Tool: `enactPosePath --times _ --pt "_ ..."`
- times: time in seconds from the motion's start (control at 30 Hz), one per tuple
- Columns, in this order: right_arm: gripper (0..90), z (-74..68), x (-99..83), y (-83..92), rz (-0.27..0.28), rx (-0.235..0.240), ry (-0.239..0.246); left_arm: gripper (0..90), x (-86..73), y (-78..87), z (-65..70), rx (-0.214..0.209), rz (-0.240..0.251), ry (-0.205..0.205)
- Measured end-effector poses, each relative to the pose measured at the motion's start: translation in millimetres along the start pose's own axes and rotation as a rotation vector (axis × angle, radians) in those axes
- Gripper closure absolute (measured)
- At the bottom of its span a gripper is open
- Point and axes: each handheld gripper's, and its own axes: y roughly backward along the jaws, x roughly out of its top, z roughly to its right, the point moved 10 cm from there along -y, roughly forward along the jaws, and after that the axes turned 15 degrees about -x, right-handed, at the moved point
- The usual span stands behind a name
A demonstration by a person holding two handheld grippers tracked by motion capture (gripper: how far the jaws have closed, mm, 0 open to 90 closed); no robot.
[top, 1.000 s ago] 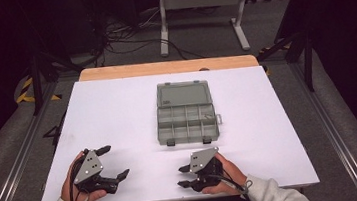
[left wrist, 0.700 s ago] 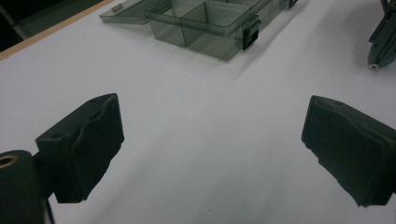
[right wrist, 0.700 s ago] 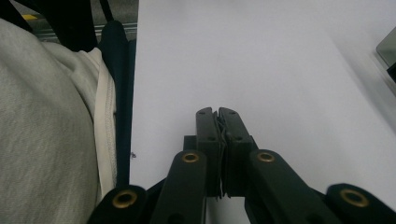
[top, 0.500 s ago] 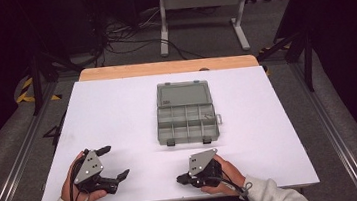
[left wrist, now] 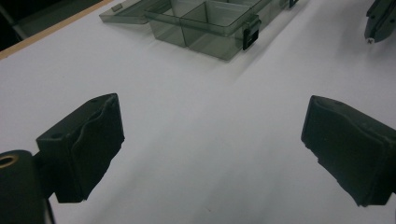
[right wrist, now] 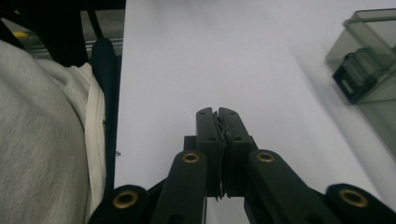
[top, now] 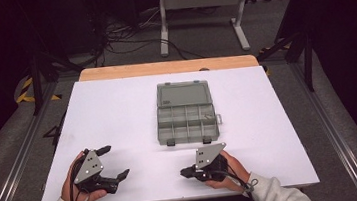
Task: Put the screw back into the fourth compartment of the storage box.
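The person is sitting at the white bench (top: 118,117) and holding a gripper in each hand. The left gripper (top: 113,162) is resting near the front edge, and its jaws are standing wide open with nothing between them. The right gripper (top: 185,172) is lying low on the bench too. Its jaws have just been closing, and now they are pressing flat together with nothing between them.

The box (top: 186,112) is sitting ahead of both pairs of jaws, well apart from them. It is a grey see-through box with little rooms inside, and its lid is lying open and flat on the far side. In the left gripper view the box (left wrist: 210,23) is showing up past the open jaws, off to the right. In the right gripper view a corner of the box (right wrist: 369,51) with a dark latch is sitting to the right of the closed jaws.

It looks like the work is only getting started and the hands are getting ready. Next, the right jaws probably need opening again, and a hand needs reaching forward to the box.
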Motion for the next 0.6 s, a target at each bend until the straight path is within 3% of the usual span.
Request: enactPosePath --times 0.27,0.6 --pt "88.8 15.9 6.1 11.7 0.043 -0.046 -0.041 6.4 -0.2 0.5 -0.4 0.000 0.004 0.003" --pt "88.9 27.5 9.2 25.2 0.073 -0.060 -0.059 6.4 -0.1 0.5 -0.1 -0.001 0.005 0.004"
